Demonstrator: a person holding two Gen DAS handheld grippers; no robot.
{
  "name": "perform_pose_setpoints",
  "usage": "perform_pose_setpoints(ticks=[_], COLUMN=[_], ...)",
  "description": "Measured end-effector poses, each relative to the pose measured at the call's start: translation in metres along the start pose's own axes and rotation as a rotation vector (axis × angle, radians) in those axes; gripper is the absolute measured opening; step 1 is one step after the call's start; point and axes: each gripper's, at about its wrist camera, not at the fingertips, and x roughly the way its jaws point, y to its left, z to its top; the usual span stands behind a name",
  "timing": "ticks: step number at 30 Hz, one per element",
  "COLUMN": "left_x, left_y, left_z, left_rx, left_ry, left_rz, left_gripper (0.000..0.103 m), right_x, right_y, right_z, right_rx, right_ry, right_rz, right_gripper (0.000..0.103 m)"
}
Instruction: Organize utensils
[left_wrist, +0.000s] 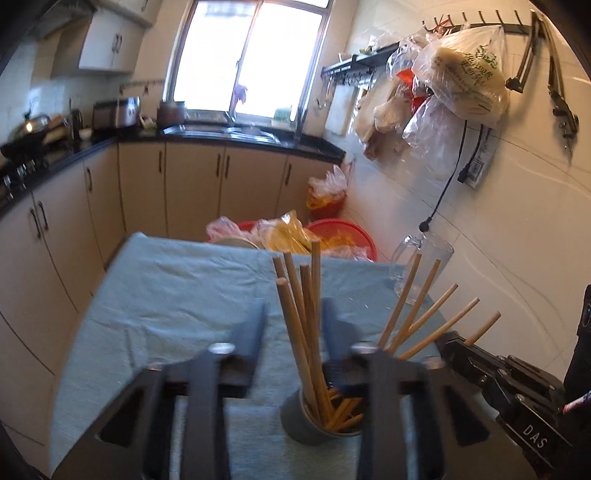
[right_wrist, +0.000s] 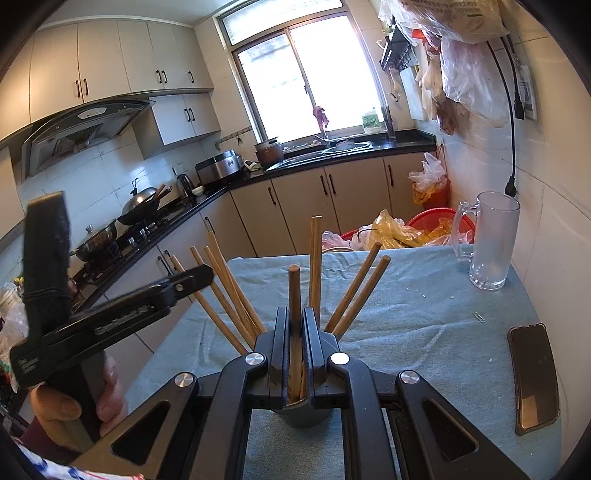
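Note:
A grey cup (left_wrist: 303, 424) holding several wooden chopsticks (left_wrist: 299, 321) stands on the blue-clothed table (left_wrist: 177, 291). My left gripper (left_wrist: 293, 325) is open, with a cluster of upright chopsticks between its fingers. In the right wrist view the cup (right_wrist: 301, 415) sits just under my right gripper (right_wrist: 295, 325), which is shut on one upright chopstick (right_wrist: 294, 291). Other chopsticks (right_wrist: 229, 291) fan out to both sides. The left gripper's body and the hand holding it show at the left of the right wrist view (right_wrist: 110, 314).
A clear glass mug (right_wrist: 487, 240) stands at the table's far right by the tiled wall. A phone (right_wrist: 533, 376) lies at the right edge. Red basins with plastic bags (right_wrist: 399, 232) sit beyond the table. Kitchen counters (right_wrist: 207, 195) run left and back.

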Motion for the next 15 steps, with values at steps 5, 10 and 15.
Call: perform_pose_setpoints(ticks=[5,10,15], left_x=[-0.001,-0.016,-0.037], left_y=[-0.002,-0.014,-0.023], left_z=[-0.001,-0.003,-0.001], left_rx=[-0.014,0.020,0.029], left_ry=[-0.003,-0.030,-0.066], left_rz=[-0.035,-0.017,-0.022], left_gripper=[0.005,0.005,0.005], right_x=[0.002,0.001,-0.005], right_y=[-0.002,0.000,0.000], right_z=[0.000,-0.001,0.001], right_rx=[0.001,0.004,0.008], right_ry=[-0.001,-0.006,-0.026], right_rz=[-0.001,-0.005,-0.002], right_gripper=[0.007,0.007,0.007])
